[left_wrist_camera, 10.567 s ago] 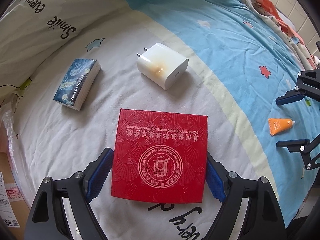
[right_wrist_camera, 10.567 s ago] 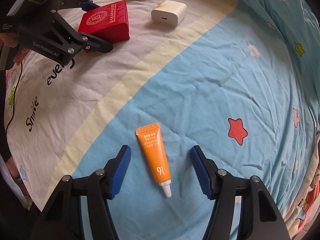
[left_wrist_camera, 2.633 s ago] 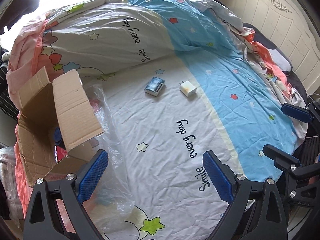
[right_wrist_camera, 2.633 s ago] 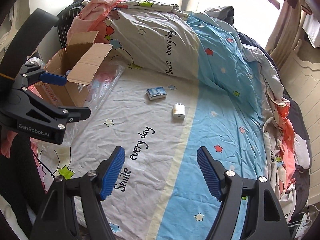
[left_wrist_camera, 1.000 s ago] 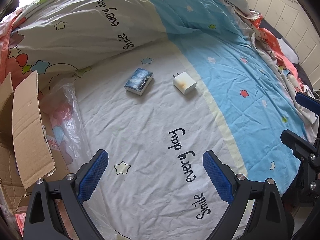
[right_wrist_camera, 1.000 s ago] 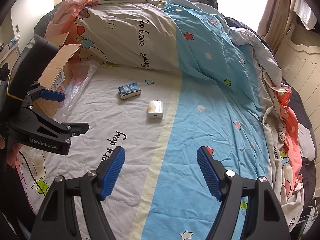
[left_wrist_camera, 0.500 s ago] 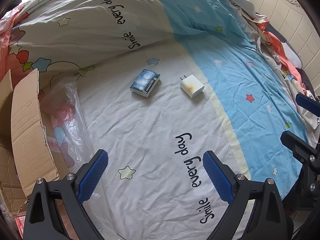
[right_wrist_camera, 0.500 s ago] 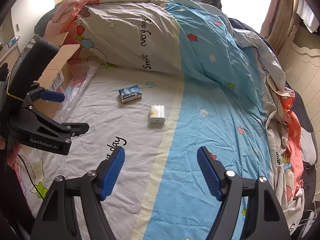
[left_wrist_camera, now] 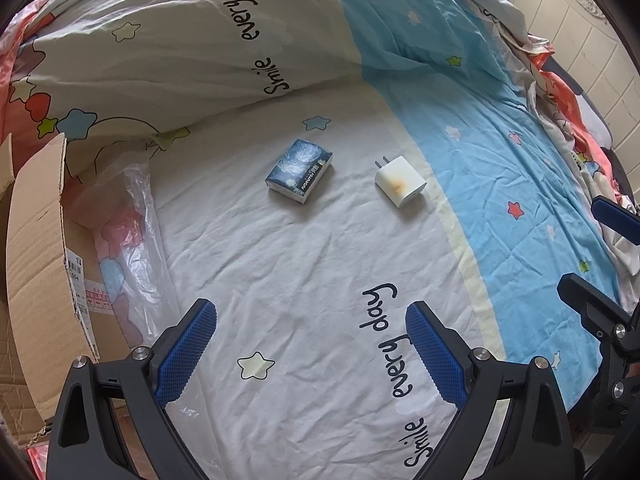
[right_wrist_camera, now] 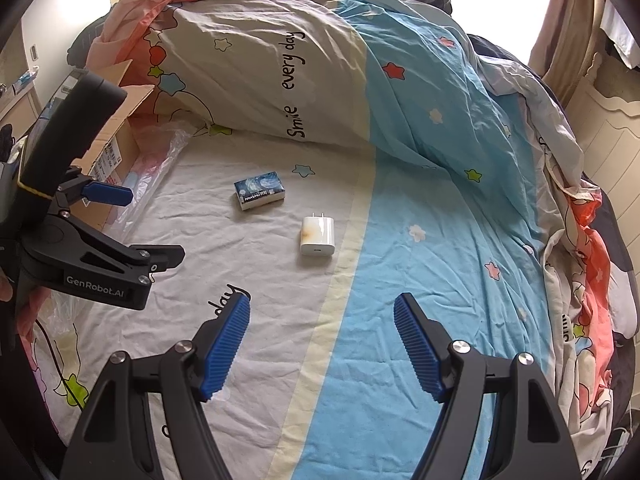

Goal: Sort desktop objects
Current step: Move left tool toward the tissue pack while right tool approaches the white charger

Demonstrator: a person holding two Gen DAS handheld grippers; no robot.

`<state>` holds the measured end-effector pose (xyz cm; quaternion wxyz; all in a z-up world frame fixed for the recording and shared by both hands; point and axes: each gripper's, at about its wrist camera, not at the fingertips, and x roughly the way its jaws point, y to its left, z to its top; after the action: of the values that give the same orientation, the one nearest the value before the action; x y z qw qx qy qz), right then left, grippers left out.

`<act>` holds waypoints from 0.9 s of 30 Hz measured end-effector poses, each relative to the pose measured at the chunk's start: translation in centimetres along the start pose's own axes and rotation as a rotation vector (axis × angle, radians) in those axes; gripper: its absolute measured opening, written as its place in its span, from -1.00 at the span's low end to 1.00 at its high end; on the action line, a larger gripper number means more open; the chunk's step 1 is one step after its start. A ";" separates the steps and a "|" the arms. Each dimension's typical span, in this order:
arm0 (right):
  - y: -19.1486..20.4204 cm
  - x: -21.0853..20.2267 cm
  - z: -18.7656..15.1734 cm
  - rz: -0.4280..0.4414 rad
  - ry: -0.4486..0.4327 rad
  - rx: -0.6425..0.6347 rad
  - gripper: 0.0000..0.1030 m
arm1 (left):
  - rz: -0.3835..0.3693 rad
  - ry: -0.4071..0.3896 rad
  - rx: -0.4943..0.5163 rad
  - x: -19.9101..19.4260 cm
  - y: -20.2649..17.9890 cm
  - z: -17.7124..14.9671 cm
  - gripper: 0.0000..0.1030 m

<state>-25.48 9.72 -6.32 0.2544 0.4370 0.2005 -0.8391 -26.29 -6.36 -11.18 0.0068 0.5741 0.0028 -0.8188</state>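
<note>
Above the bedsheet [left_wrist_camera: 304,264], left claw [left_wrist_camera: 310,348] wide, empty.

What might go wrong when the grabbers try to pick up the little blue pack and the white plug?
Both tools, left tool and right tool, are open and empty. The white charger looks smooth and has prongs at one end, so it might slip or twist. The tissue pack is soft and may squash. Both lie on the wrinkly bedsheet, which the fingers could snag.

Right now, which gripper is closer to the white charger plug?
Right, though not by much. The right gripper hangs open almost straight behind the white charger; the left gripper is open too, off to the charger's left.
</note>
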 end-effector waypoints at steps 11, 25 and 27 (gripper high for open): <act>0.6 2.2 1.5 0.010 0.003 -0.011 0.38 | -0.013 -0.041 -0.036 1.2 1.4 1.2 0.90; 0.7 4.6 2.7 0.013 0.000 -0.008 0.38 | -0.019 -0.039 -0.015 3.5 1.7 3.0 0.90; 0.6 4.9 2.8 0.013 0.001 -0.004 0.38 | -0.021 -0.039 -0.016 3.9 1.7 3.3 0.90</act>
<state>-29.32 6.43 -9.00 0.2609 0.4380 0.1994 -0.8368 -30.70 -8.15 -13.66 0.0027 0.5577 0.0154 -0.8299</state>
